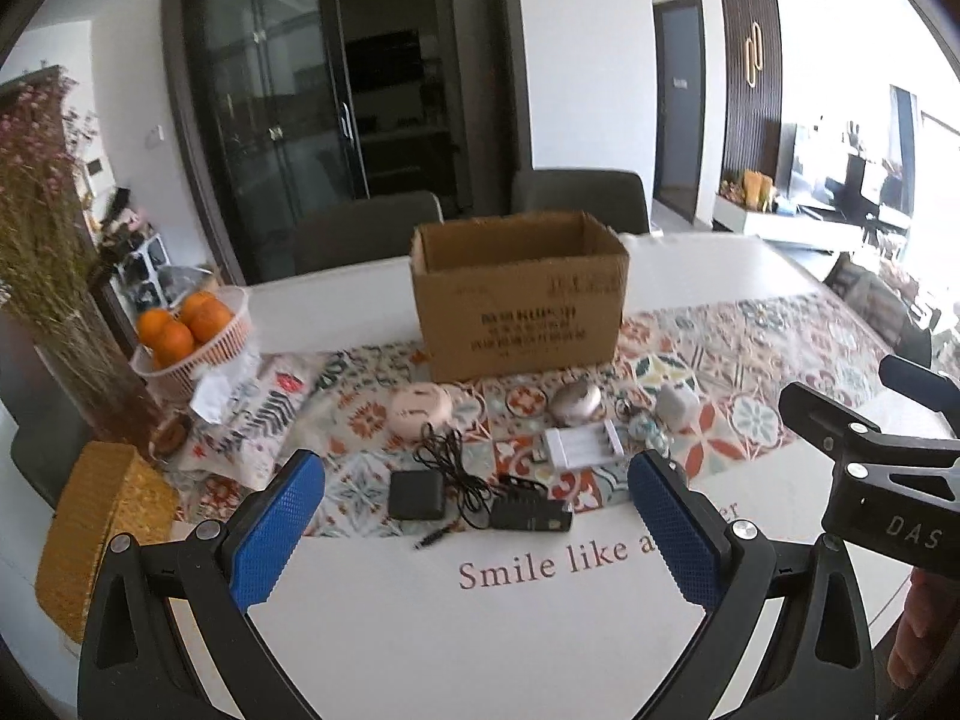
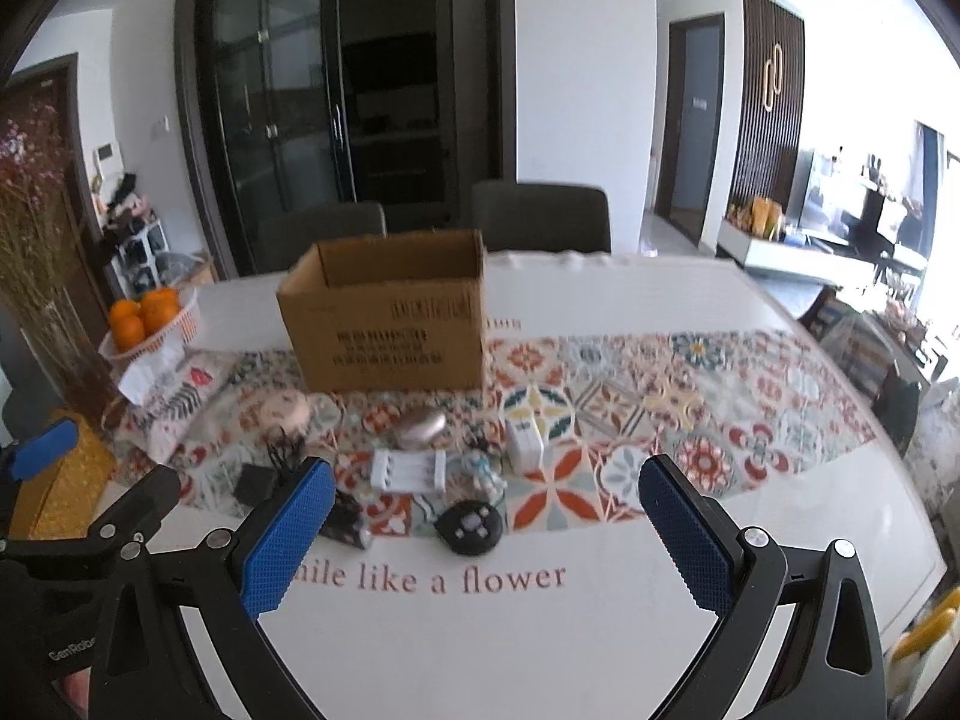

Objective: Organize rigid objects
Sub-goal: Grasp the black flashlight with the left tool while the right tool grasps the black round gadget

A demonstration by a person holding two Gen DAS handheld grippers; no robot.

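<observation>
- Left gripper (image 1: 477, 531) and right gripper (image 2: 486, 531): jaws wide apart, empty, hovering above the near table edge, likely poised for a first pick.
- Gadgets in a loose row on the runner (image 2: 708, 420): charger (image 1: 585, 447), adapter (image 1: 416, 495), puck (image 2: 469, 527).
- Open box (image 1: 519, 324) just behind, probable destination.
- White table (image 2: 600, 648); dining room, oranges (image 1: 180, 318) far left.

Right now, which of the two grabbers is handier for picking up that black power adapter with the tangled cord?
Probably the left gripper: the black adapter lies just ahead between its open fingers. Seen from the right gripper, it sits off to the left, beyond the left finger.
</observation>
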